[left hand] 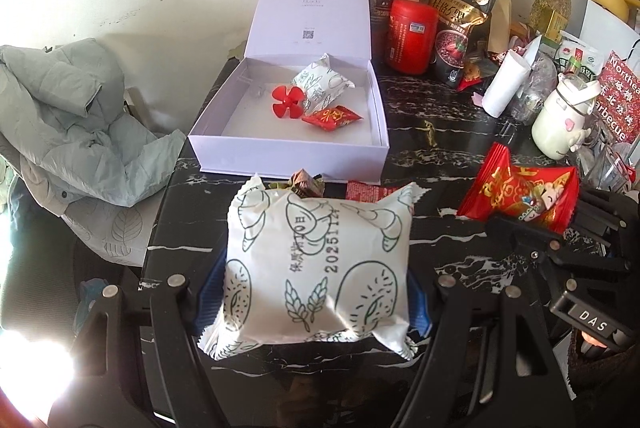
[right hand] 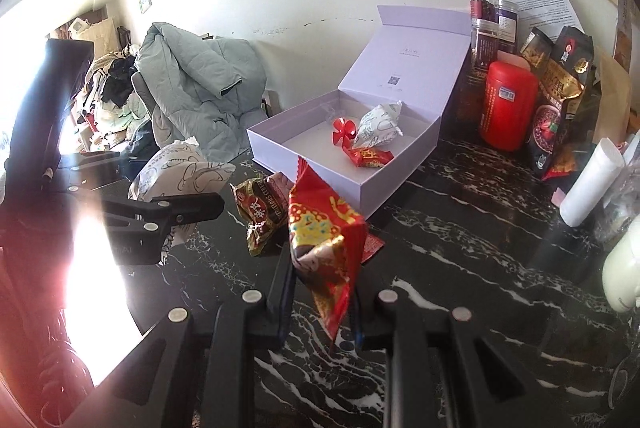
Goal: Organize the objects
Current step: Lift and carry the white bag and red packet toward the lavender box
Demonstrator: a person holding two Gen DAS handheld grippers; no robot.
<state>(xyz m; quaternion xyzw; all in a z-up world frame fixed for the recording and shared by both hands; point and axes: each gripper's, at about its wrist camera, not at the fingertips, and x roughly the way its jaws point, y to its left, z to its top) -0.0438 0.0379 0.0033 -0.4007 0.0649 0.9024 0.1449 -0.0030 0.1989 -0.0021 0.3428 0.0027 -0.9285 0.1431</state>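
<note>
My left gripper (left hand: pixel 316 292) is shut on a white snack packet with green drawings (left hand: pixel 316 260), held above the black marble table, in front of the open white box (left hand: pixel 224 144). My right gripper (right hand: pixel 320 292) is shut on a red and gold snack packet (right hand: pixel 324 232), held upright; it also shows at the right of the left wrist view (left hand: pixel 520 196). The box (right hand: pixel 400 168) holds a white packet (left hand: pixel 320 84), a red plastic fan (left hand: pixel 286 100) and a small red packet (left hand: pixel 332 118). A brown and red packet (right hand: pixel 260 208) lies on the table before the box.
A red canister (left hand: pixel 412 36), a black food bag (left hand: pixel 464 24), jars and papers crowd the back right. A white mug (left hand: pixel 560 120) and a paper roll (left hand: pixel 504 84) stand at the right. A grey-green jacket (left hand: pixel 76 120) lies on a chair to the left.
</note>
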